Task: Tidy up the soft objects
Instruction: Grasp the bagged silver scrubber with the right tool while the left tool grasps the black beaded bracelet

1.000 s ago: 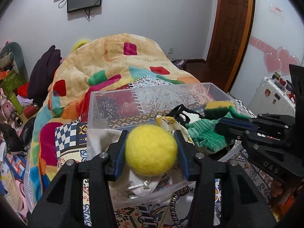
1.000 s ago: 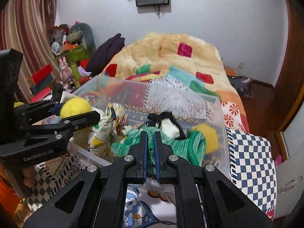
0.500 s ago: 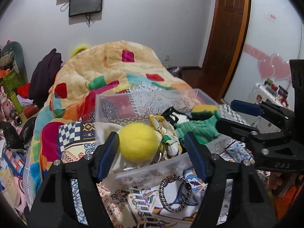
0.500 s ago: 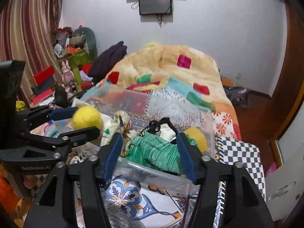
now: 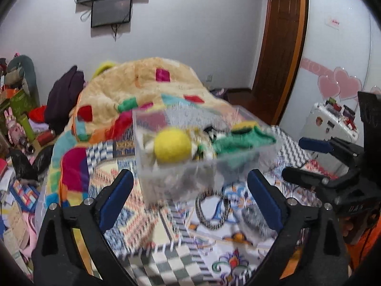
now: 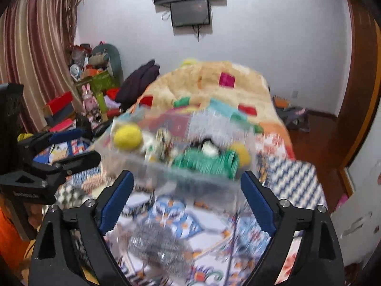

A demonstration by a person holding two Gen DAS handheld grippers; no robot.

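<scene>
A clear plastic bin point(image 5: 181, 181) stands on the patterned bedspread. In it lie a yellow felt ball point(image 5: 172, 145), a green knitted cloth point(image 5: 240, 141) and a second yellow ball point(image 6: 241, 152). The bin point(image 6: 142, 164), the first ball point(image 6: 127, 136) and the green cloth point(image 6: 207, 160) also show in the right wrist view. My left gripper point(image 5: 190, 199) is open and empty, in front of the bin. My right gripper point(image 6: 188, 199) is open and empty, also in front of the bin. Both views are blurred by motion.
A black-and-white ring band point(image 5: 212, 208) and a grey fuzzy object point(image 6: 154, 245) lie on the bedspread in front of the bin. A peach patchwork quilt point(image 5: 147, 90) is heaped behind. Toys and boxes point(image 6: 90, 88) crowd the left; a white suitcase point(image 5: 333, 124) stands right.
My left gripper opened and dropped the yellow ball into the bin. My right gripper opened and let go of the green cloth. Both grippers pulled back from the bin.
</scene>
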